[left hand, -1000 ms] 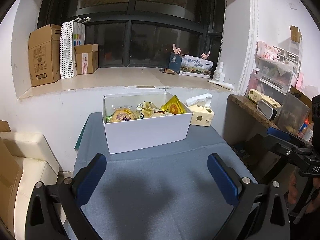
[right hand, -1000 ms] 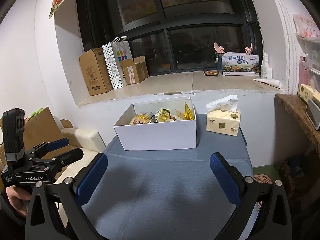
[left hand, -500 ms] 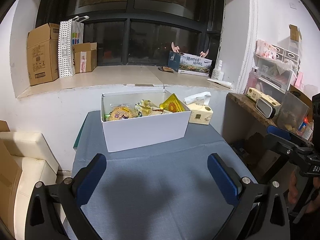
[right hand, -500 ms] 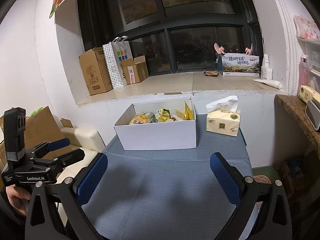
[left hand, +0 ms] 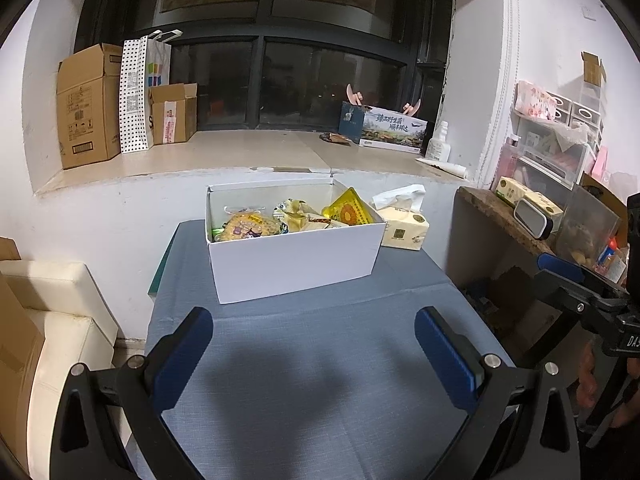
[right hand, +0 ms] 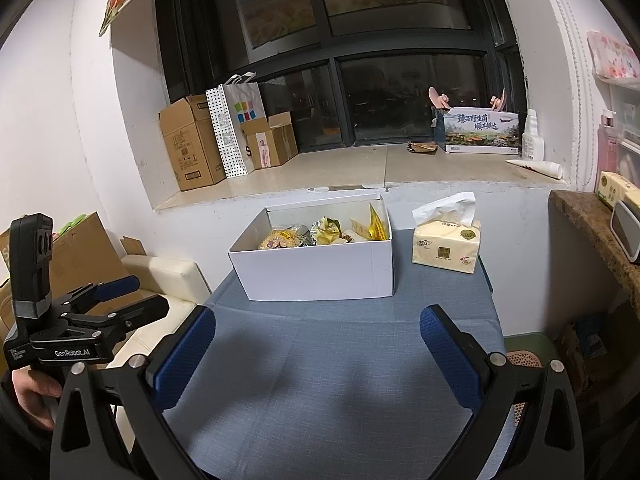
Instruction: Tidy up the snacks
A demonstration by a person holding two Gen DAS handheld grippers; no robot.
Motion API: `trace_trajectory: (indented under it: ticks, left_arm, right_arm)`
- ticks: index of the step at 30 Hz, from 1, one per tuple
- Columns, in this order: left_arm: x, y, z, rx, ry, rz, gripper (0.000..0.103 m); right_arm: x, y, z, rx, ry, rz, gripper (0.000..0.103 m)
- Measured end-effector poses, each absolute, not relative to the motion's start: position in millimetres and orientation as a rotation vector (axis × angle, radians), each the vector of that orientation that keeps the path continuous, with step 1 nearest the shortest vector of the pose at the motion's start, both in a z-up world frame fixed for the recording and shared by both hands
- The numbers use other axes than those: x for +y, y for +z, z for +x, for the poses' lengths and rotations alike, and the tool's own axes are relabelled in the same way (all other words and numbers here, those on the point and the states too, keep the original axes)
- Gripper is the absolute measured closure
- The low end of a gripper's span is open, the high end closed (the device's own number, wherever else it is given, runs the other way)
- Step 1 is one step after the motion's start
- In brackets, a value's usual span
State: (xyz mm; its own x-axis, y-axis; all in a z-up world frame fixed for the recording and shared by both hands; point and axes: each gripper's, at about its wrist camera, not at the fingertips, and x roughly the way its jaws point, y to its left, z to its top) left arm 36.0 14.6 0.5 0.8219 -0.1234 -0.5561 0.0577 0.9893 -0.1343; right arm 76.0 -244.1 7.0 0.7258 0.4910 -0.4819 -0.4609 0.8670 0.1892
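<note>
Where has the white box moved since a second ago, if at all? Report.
No. In the right wrist view the white box keeps its spot beside the tissue pack.

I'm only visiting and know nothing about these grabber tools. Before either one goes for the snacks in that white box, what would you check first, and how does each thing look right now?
1. Left gripper open and holding nothing: ok.
2. Right gripper open and holding nothing: ok.
3. White box open at the top, with the snack packets reachable from above: ok.
4. Blue cloth between the grippers and the box free of clutter: ok.
5. Tissue pack apart from the box, to its right: ok.
6. Where the snacks should be sorted to: cannot tell, no second container shows on the table.
</note>
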Motion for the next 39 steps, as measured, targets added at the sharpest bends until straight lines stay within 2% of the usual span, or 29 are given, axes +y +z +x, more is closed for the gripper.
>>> trace_trajectory:
  ticks: [39]
  left_arm:
    - [12.1, 2.1, 33.5, 0.601, -0.115, -0.115, 0.0]
  right_arm:
    - [-244.0, 7.0, 76.1, 0.551, 0.522, 0.054, 0.0]
